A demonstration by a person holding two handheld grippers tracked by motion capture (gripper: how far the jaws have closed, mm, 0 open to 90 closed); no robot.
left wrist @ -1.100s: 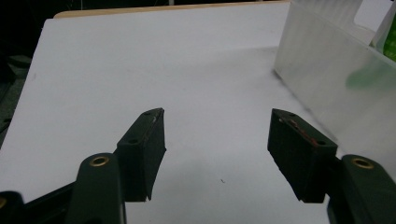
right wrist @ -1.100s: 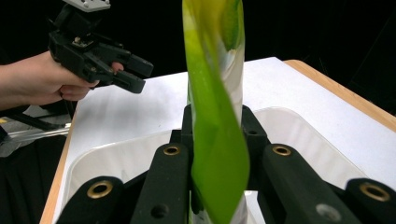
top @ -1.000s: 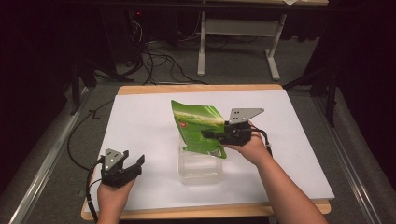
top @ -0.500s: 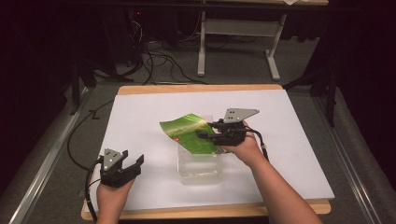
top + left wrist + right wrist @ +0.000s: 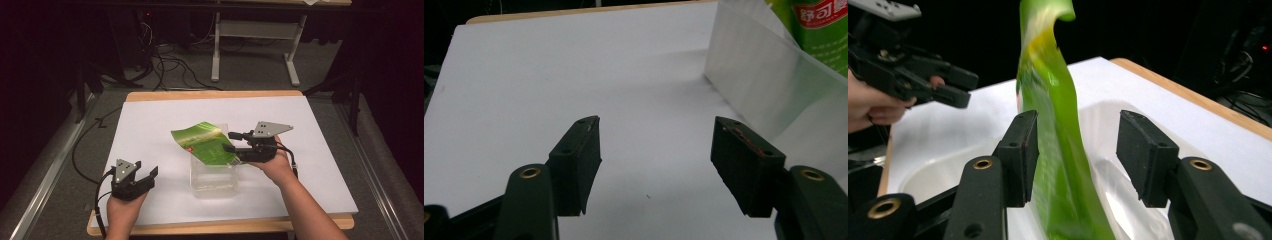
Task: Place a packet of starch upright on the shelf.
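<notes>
A green snack bag (image 5: 205, 142) leans tilted over the far rim of a clear plastic container (image 5: 214, 182) at the table's middle. My right gripper (image 5: 230, 141) is at the bag's right edge. In the right gripper view its jaws stand open with the blurred bag (image 5: 1058, 150) between them, touching neither pad, above the container (image 5: 1128, 130). My left gripper (image 5: 145, 170) rests open at the front left, nothing between its jaws (image 5: 656, 122). The container wall (image 5: 759, 85) and the bag (image 5: 824, 30) appear to that gripper's right.
A white board (image 5: 150, 125) covers the wooden table (image 5: 210, 94), with bare room left, right and behind the container. Cables (image 5: 80, 155) trail off the left edge. A table frame (image 5: 250, 55) stands on the floor beyond.
The bag has tipped from upright to a flatter lean and swung left over the container. The right gripper moved slightly back and its jaws are now apart. The left gripper stayed put.
</notes>
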